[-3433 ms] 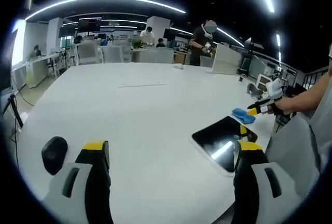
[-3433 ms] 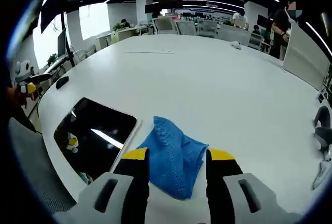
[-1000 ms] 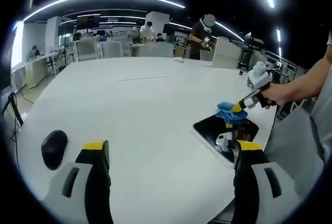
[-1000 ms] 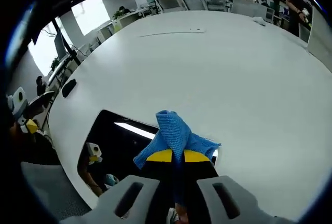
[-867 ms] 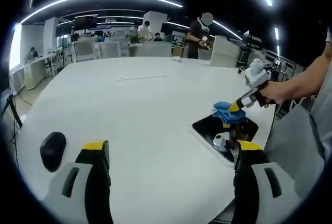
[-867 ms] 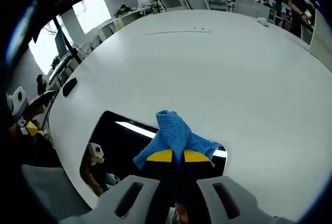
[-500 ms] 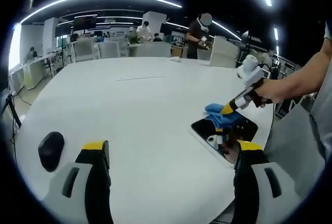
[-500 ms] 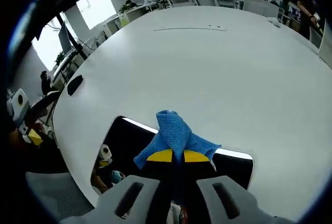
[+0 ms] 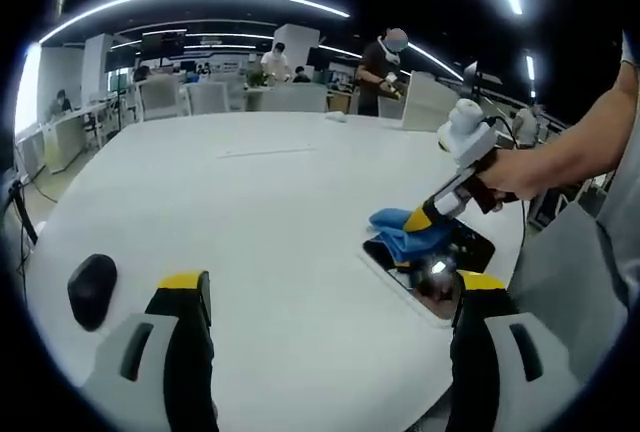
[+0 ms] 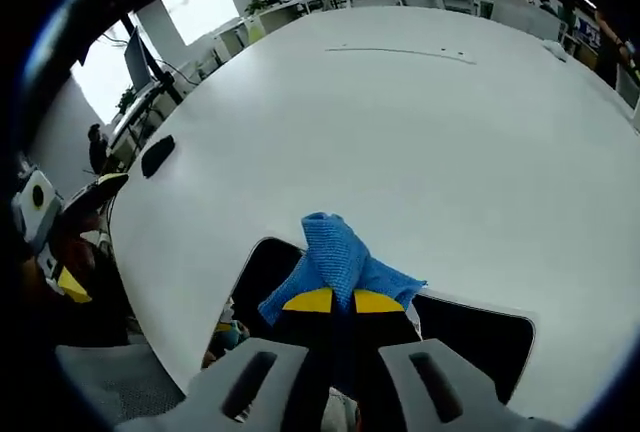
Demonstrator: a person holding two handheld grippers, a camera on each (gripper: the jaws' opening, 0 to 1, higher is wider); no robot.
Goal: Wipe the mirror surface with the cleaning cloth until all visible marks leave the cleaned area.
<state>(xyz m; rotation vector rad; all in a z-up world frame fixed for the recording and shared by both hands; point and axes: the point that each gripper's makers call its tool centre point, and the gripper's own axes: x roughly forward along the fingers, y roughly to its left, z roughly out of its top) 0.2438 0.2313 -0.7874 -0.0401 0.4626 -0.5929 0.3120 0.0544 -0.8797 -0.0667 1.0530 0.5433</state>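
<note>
Right hand-held gripper (image 10: 333, 301) pinches a bunched blue cloth (image 10: 335, 257) against the dark glossy mirror (image 10: 470, 337)

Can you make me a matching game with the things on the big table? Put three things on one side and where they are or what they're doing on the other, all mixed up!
Things:
1. cleaning cloth
2. mirror
3. computer mouse

Places or states:
A. lying flat near the edge of the white table
B. sitting alone, far from the wiping
C. pinched in the right gripper

Right pairs: 1-C, 2-A, 3-B. The left gripper is open and holds nothing.
</note>
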